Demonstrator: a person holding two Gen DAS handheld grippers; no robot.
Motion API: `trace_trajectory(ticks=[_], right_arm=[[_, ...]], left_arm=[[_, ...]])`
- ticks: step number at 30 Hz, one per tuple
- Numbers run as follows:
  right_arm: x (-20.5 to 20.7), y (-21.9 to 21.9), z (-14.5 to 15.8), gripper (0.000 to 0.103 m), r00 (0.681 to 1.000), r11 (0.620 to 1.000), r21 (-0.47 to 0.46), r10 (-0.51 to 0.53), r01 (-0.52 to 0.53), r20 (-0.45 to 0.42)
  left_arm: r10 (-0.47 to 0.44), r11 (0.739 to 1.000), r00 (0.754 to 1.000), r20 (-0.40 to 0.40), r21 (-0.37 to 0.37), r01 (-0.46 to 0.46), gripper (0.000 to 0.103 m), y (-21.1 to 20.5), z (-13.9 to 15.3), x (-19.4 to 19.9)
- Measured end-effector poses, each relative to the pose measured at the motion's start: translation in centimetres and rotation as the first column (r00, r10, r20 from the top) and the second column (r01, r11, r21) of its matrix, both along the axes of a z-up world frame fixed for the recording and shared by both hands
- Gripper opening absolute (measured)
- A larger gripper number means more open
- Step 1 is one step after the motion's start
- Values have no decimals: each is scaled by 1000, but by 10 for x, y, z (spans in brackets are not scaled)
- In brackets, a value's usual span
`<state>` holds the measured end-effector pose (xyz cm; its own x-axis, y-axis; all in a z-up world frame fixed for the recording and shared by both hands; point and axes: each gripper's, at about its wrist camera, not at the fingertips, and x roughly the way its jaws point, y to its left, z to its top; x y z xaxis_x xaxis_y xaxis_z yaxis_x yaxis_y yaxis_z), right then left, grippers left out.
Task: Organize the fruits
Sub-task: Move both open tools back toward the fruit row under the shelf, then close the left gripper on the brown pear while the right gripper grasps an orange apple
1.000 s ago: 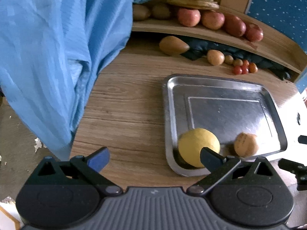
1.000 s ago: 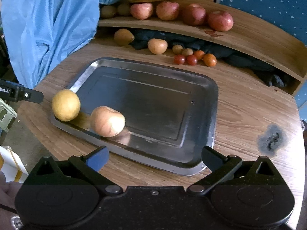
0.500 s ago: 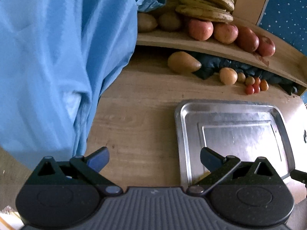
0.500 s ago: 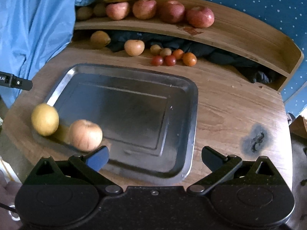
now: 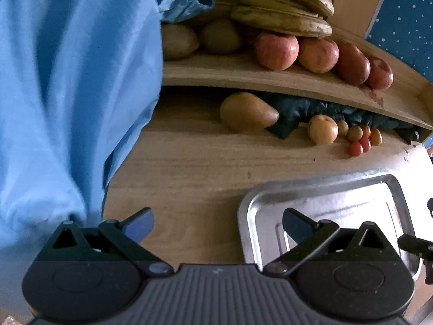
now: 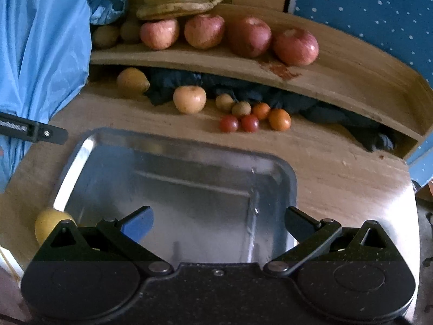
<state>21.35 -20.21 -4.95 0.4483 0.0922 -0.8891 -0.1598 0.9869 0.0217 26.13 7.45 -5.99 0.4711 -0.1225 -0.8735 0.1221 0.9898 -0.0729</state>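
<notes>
**Loose fruit ahead, both grippers spread and empty**

Left gripper (image 5: 217, 223) and right gripper (image 6: 218, 223): fingers wide apart, holding nothing. Ahead of the left one, near the wooden table's (image 5: 189, 168) far edge under the curved wooden shelf (image 5: 270, 81): brown pear (image 5: 247, 112), long axis crosswise, tip right. Dead ahead of the right one, past the shiny metal tray's (image 6: 81, 151) far rim: pale round fruit (image 6: 189, 99). Probably one target each.

My left wrist camera sits low over the bench (image 5: 189, 162), facing the wooden shelf (image 5: 270, 78) past the tray's (image 5: 251, 203) left corner (blue cloth (image 5: 67, 94) fills its left side). My right wrist camera hovers close above the tray (image 6: 176, 140), facing the same shelf (image 6: 338, 81). Both share apples (image 5: 276, 48) (image 6: 159, 33), bananas (image 5: 281, 21) (image 6: 176, 6) and cherry tomatoes (image 5: 355, 149) (image 6: 229, 123).
</notes>
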Motion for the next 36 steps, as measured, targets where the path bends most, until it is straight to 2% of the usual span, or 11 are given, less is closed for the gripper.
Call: trace_trajectory(ticks=[9, 16, 22, 29, 36], right_arm=[[39, 27, -5, 102, 1000, 1000, 12, 0, 0, 29], [66, 48, -16, 102, 996, 999, 5, 44, -45, 72], [86, 55, -27, 102, 995, 998, -15, 62, -61, 73], [98, 60, -36, 102, 993, 996, -26, 89, -87, 75], [109, 69, -44, 102, 988, 992, -20, 128, -127, 83]], left_arm=[[-23, 999, 1000, 18, -23, 24, 103, -11, -7, 44], [-11, 999, 1000, 6, -52, 11, 103, -17, -16, 73], [3, 997, 1000, 2, -77, -3, 103, -29, -21, 89], [74, 992, 997, 22, -104, -72, 103, -40, -22, 105], [149, 979, 989, 5, -145, -147, 103, -39, -25, 119]])
